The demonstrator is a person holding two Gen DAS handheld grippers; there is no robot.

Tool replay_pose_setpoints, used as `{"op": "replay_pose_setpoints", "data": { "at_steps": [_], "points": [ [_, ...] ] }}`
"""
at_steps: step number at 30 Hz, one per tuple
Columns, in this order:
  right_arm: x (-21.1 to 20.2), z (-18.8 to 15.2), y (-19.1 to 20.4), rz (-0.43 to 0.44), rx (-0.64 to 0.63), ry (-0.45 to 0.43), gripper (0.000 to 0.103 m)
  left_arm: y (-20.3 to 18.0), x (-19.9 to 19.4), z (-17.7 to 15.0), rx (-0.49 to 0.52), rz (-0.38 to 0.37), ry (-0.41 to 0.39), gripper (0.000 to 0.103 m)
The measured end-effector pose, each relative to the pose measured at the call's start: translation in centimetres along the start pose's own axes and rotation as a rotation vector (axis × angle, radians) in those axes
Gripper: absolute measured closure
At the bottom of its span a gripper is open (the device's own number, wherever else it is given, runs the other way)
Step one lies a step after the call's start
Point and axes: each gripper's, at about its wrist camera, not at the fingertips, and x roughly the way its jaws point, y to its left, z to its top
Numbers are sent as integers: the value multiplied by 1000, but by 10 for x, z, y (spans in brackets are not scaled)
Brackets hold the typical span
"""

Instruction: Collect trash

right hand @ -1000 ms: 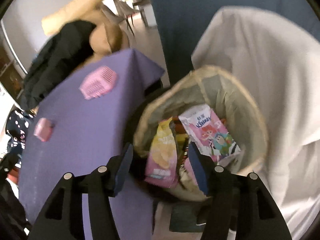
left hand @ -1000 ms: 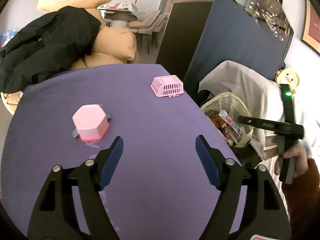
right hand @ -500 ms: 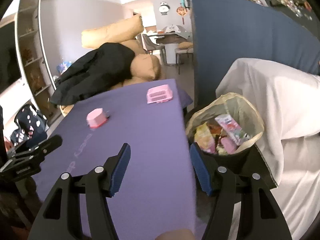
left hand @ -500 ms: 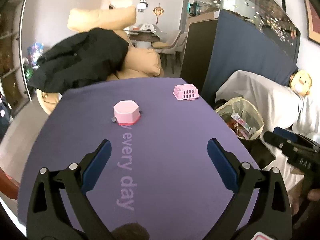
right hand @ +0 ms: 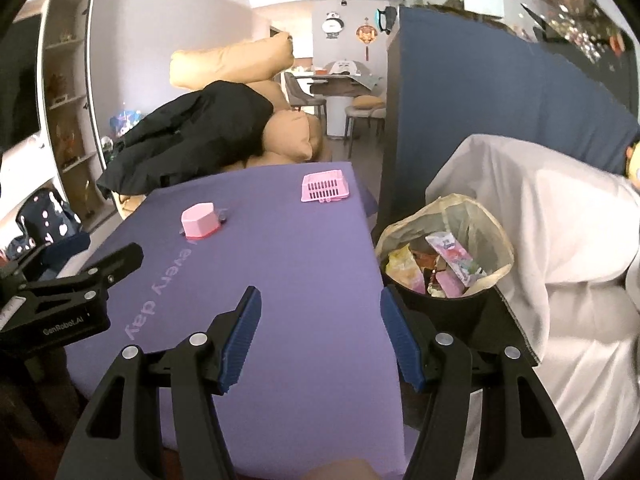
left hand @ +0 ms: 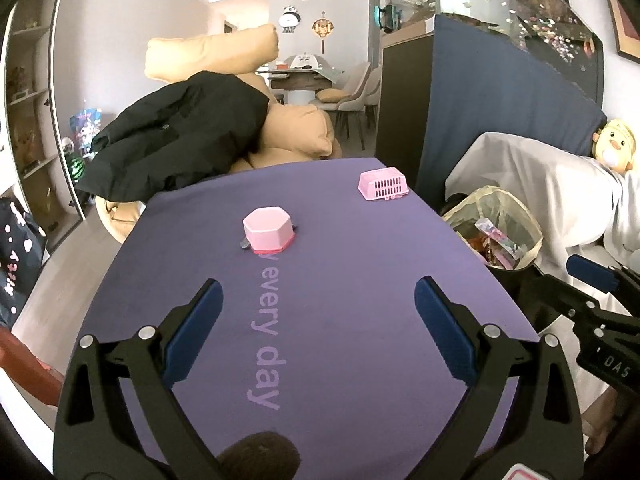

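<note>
Both grippers, left (left hand: 316, 322) and right (right hand: 320, 338), have been withdrawn from the bin (right hand: 444, 256); jaws released, empty; surface (left hand: 340, 280) apparently cleared of wrappers.

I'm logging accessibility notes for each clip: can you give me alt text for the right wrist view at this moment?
The right gripper hangs open and empty over the near edge of a purple-covered table, beside a lined trash bin full of snack wrappers. On the table sit a pink hexagonal container and a small pink basket; the left gripper shows at the left edge.
</note>
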Motion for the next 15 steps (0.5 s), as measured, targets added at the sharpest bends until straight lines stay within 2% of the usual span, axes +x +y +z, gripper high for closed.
{"op": "replay_pose_setpoints", "data": {
  "at_steps": [15],
  "points": [
    [0, 1, -2, -4, -3, -4, 44, 0, -1, 0, -5, 0, 1, 11]
  ]
}}
